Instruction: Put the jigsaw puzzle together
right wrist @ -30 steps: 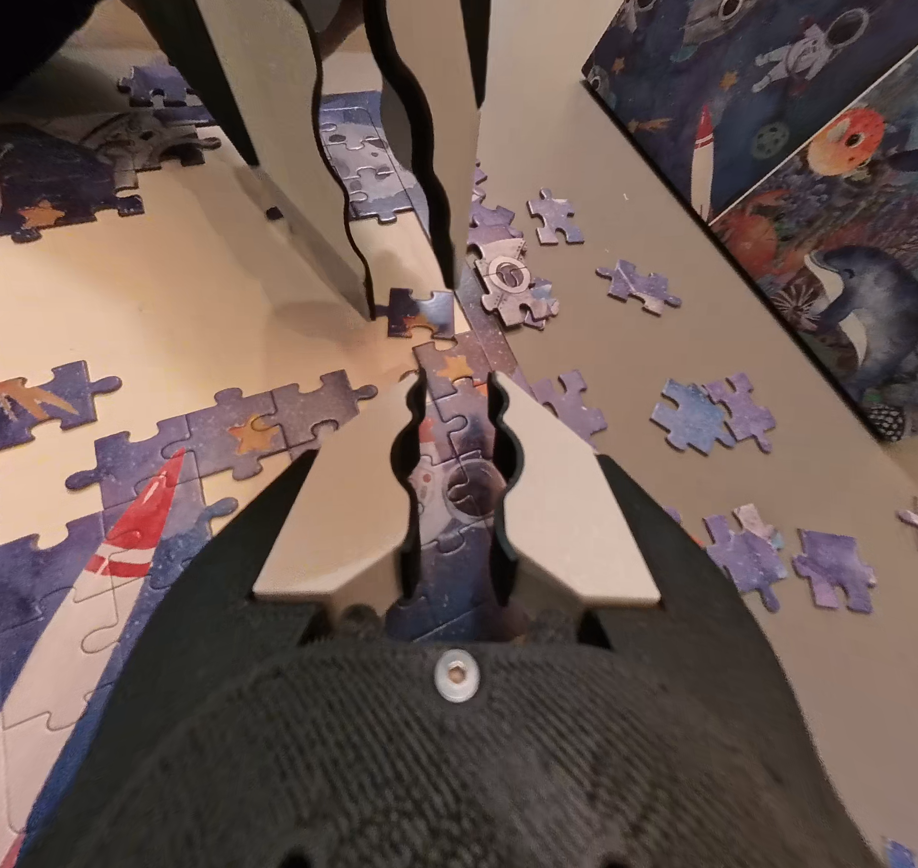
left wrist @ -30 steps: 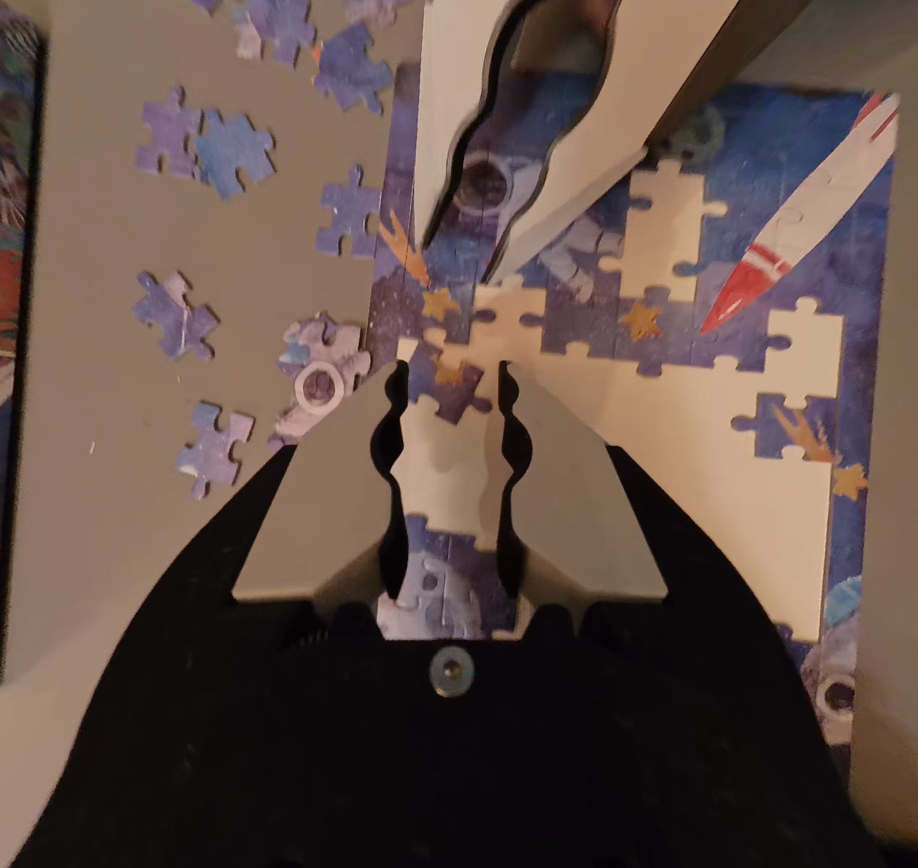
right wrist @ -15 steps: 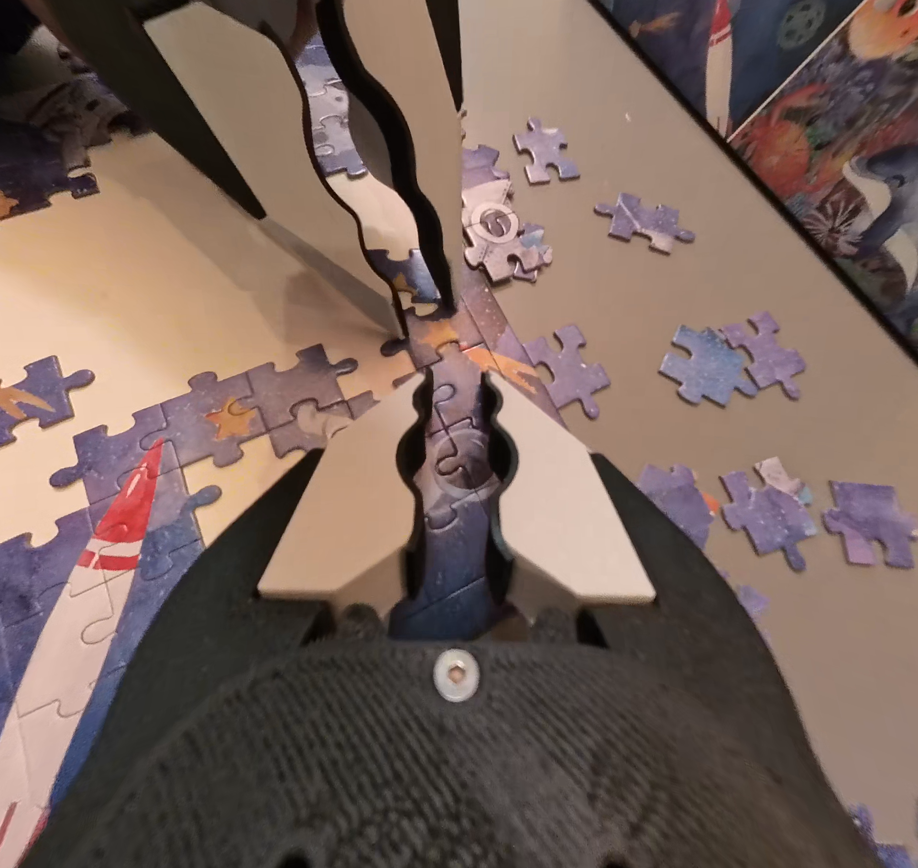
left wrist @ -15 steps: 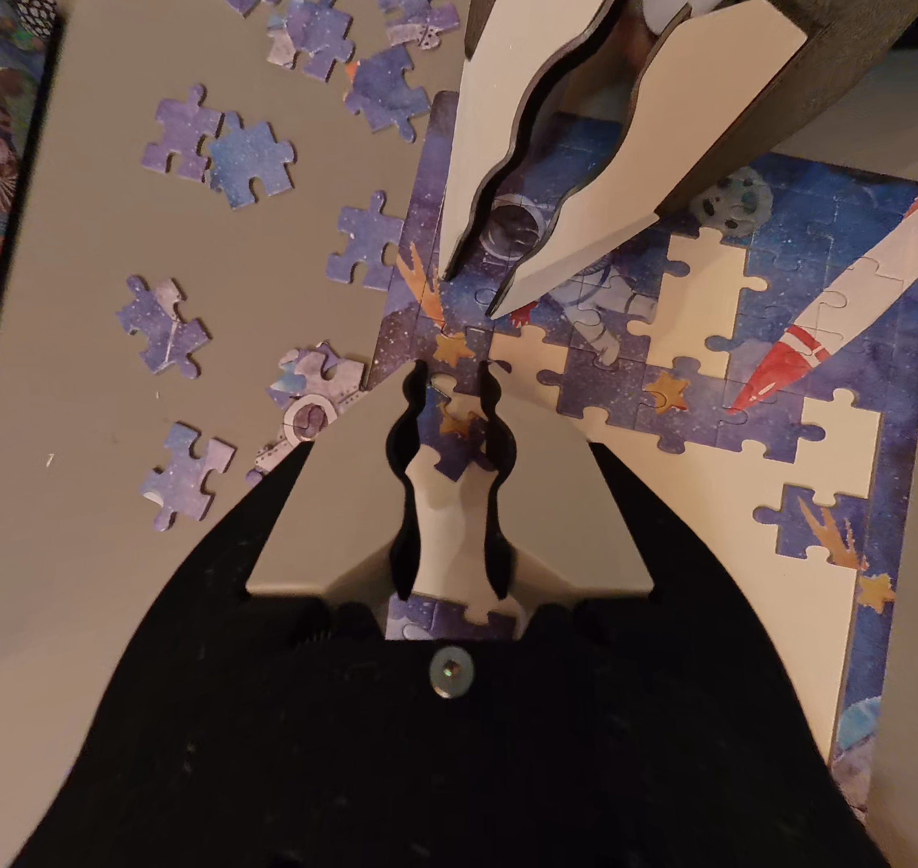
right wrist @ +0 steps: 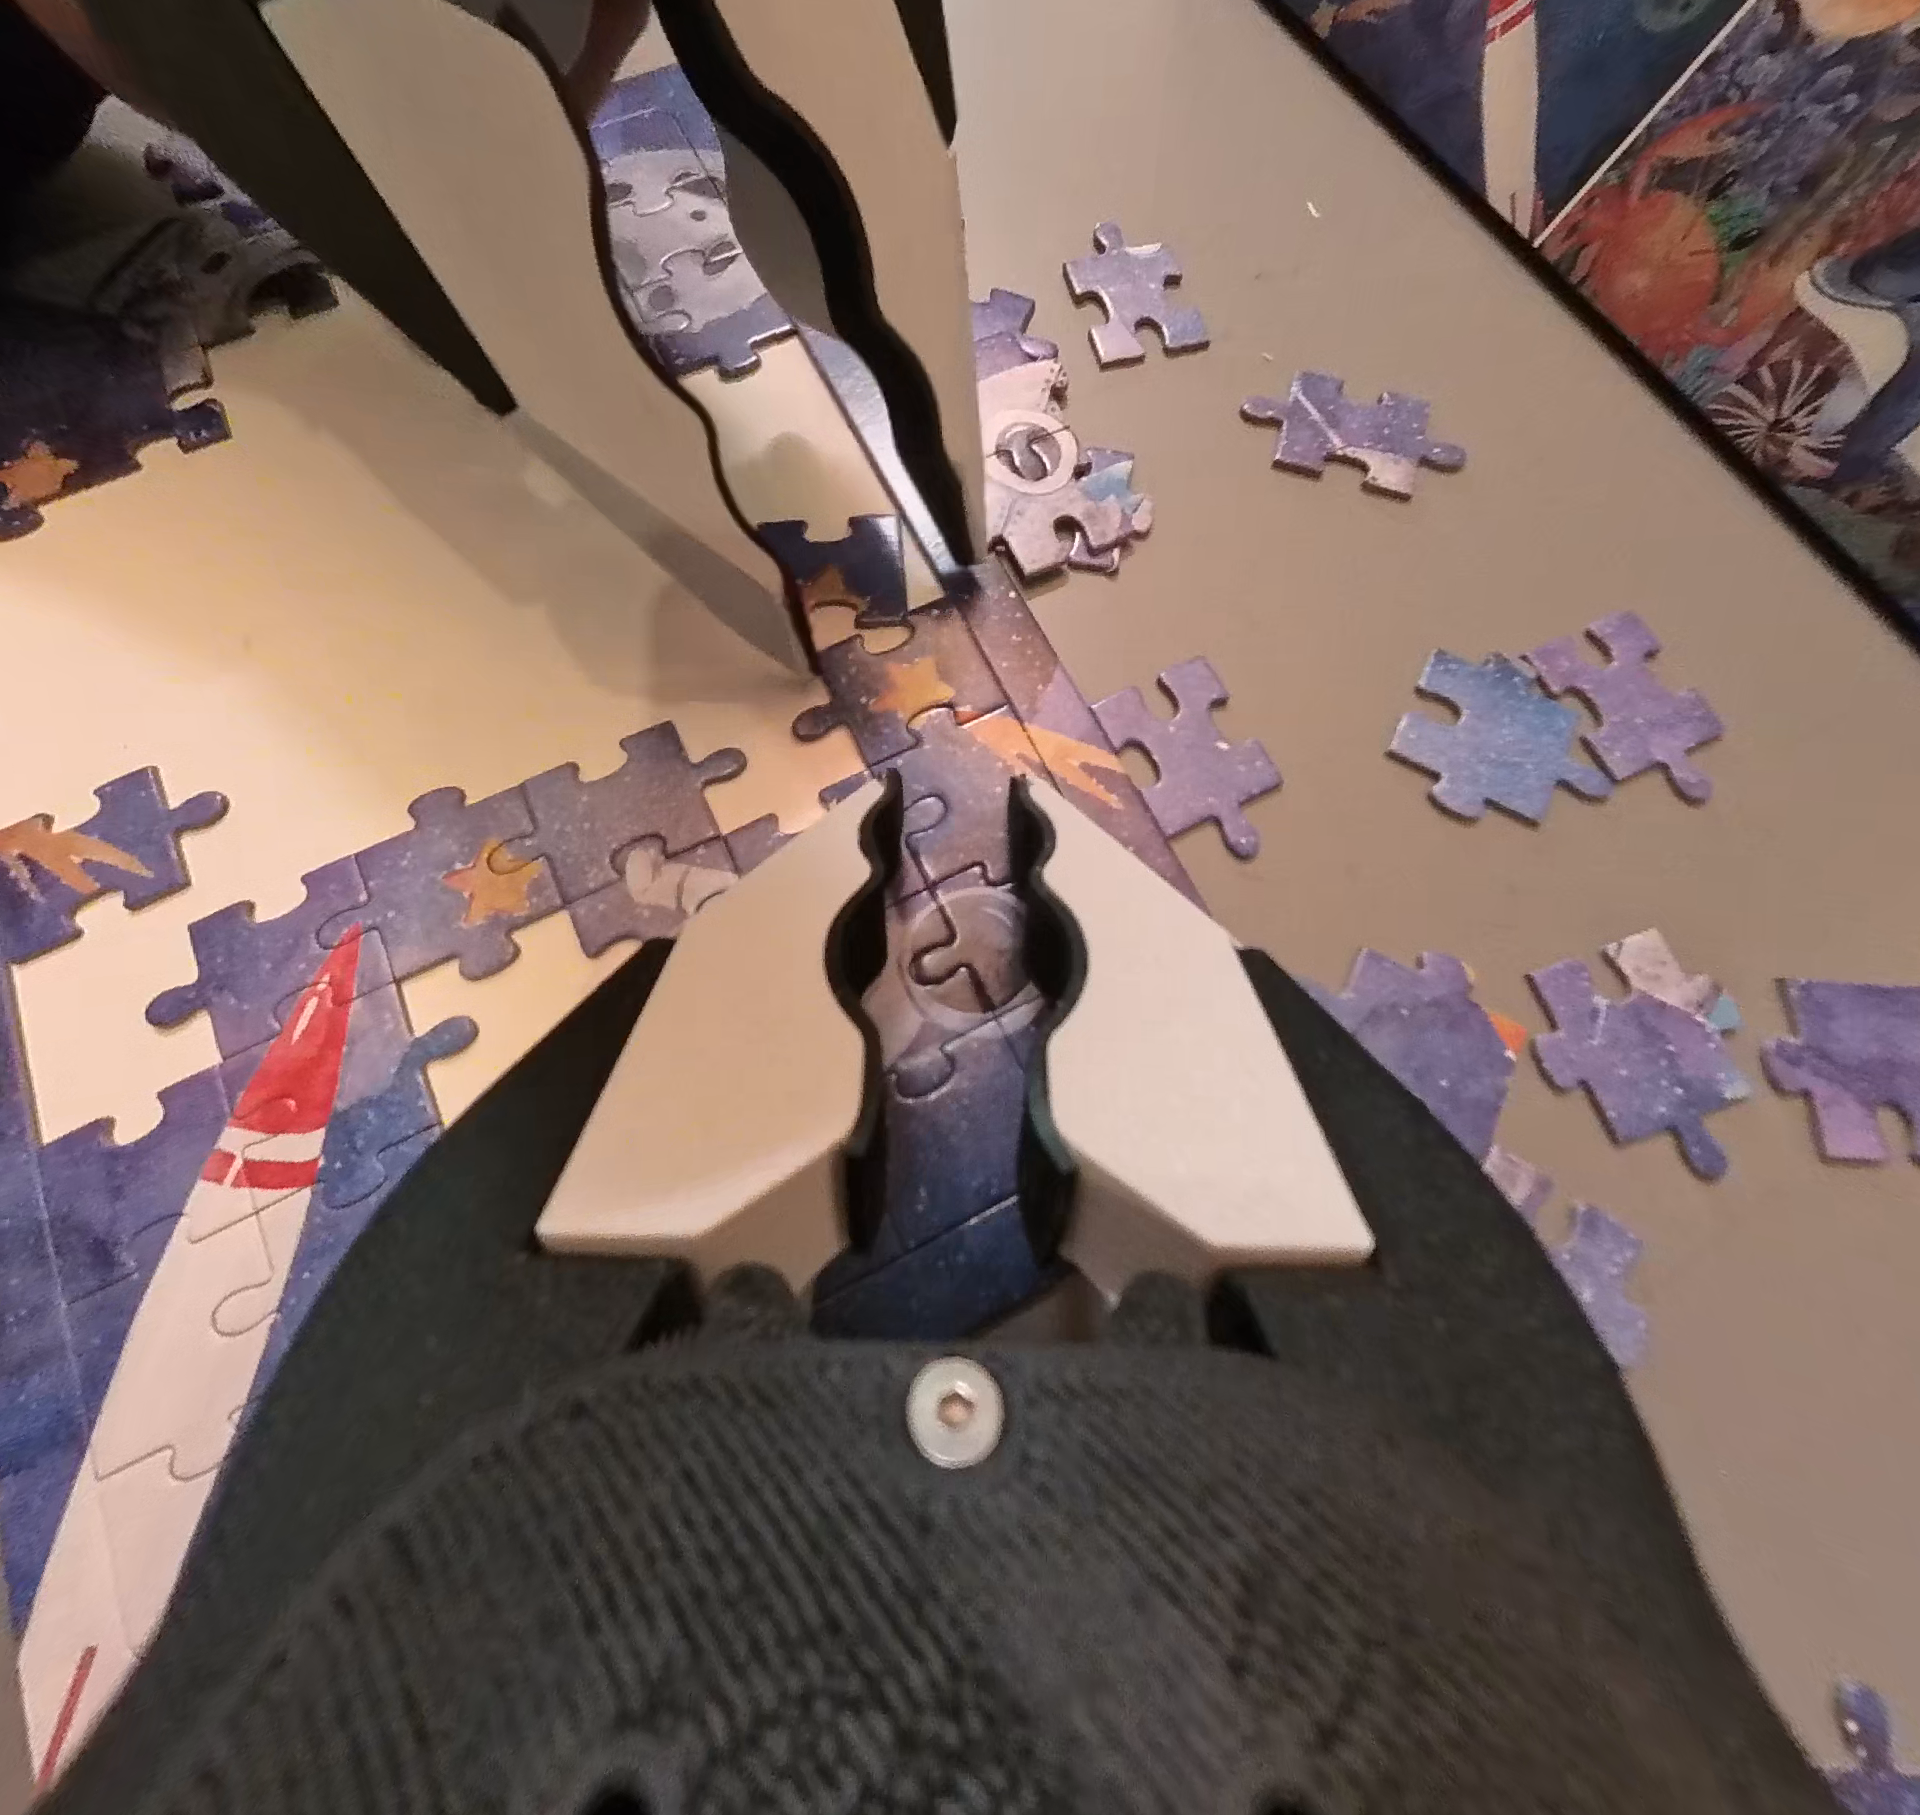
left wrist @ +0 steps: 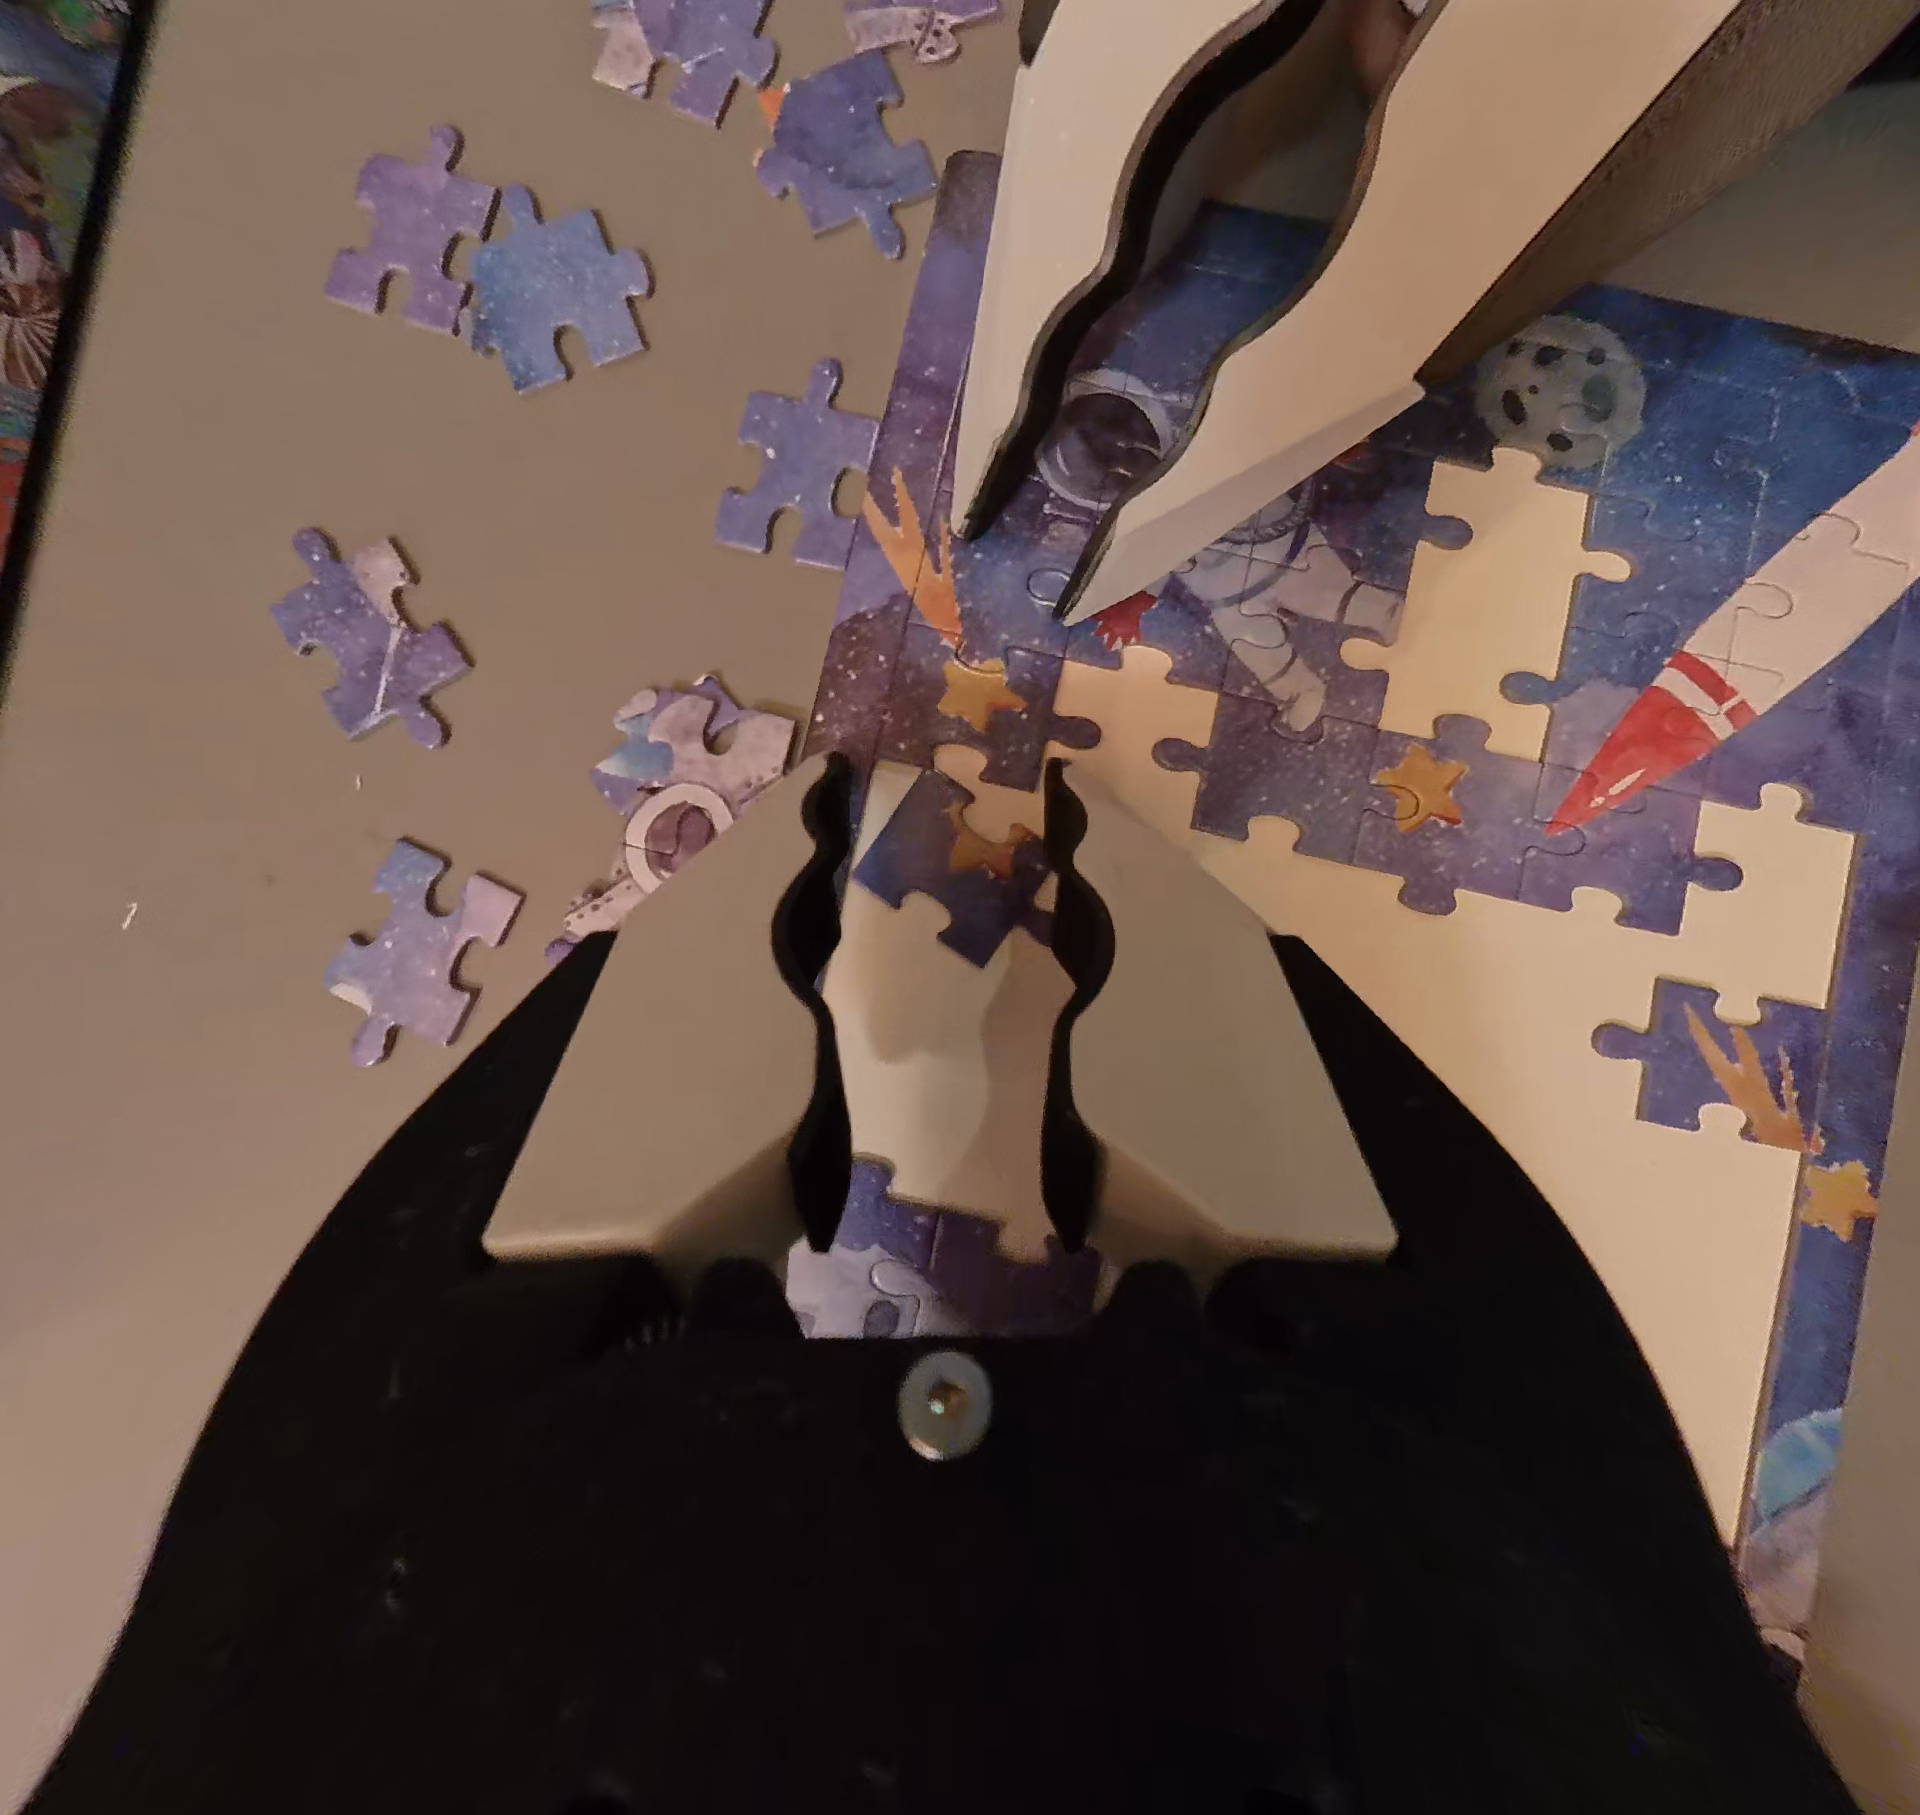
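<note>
1. Left wrist view: the left claw (left wrist: 940, 778) stands moderately wide over the cream puzzle tray (left wrist: 1247, 1090). A dark blue jigsaw piece with a gold star (left wrist: 961, 872) lies between its fingers, with a gap showing on the left side, so it is not gripped.
2. That piece sits just beside the assembled blue space-themed section (left wrist: 1299, 757), not yet locked in.
3. Right wrist view: the right claw (right wrist: 951, 789) is narrow and holds nothing, its tips over the joined pieces near the tray's edge.
4. Loose purple-blue jigsaw pieces (left wrist: 561, 290) lie scattered on the grey bench (left wrist: 208, 518).
</note>
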### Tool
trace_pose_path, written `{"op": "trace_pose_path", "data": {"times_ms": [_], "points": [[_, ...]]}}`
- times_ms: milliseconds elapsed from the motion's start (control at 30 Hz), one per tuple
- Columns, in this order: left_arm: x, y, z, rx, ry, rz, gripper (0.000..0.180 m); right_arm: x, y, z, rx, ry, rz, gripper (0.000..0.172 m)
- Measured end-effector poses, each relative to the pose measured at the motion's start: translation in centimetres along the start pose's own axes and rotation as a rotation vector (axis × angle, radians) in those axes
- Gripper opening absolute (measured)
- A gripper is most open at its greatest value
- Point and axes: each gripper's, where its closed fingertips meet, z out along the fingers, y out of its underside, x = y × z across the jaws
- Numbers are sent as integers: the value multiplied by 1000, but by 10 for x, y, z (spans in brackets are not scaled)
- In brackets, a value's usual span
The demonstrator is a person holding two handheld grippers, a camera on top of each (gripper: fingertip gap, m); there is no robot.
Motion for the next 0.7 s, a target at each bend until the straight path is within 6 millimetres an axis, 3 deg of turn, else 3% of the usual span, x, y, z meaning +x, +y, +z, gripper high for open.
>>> {"op": "trace_pose_path", "data": {"times_ms": [233, 500, 700], "points": [[7, 10, -3, -63, 27, 40, 36, 0, 0, 0, 0, 0, 0, 19], [0, 17, -9, -113, -19, 44, 30, 0, 0, 0, 0, -1, 1, 19], [2, -11, -12, 43, -21, 31, 34, 0, 0, 0, 0, 1, -1, 19]]}}
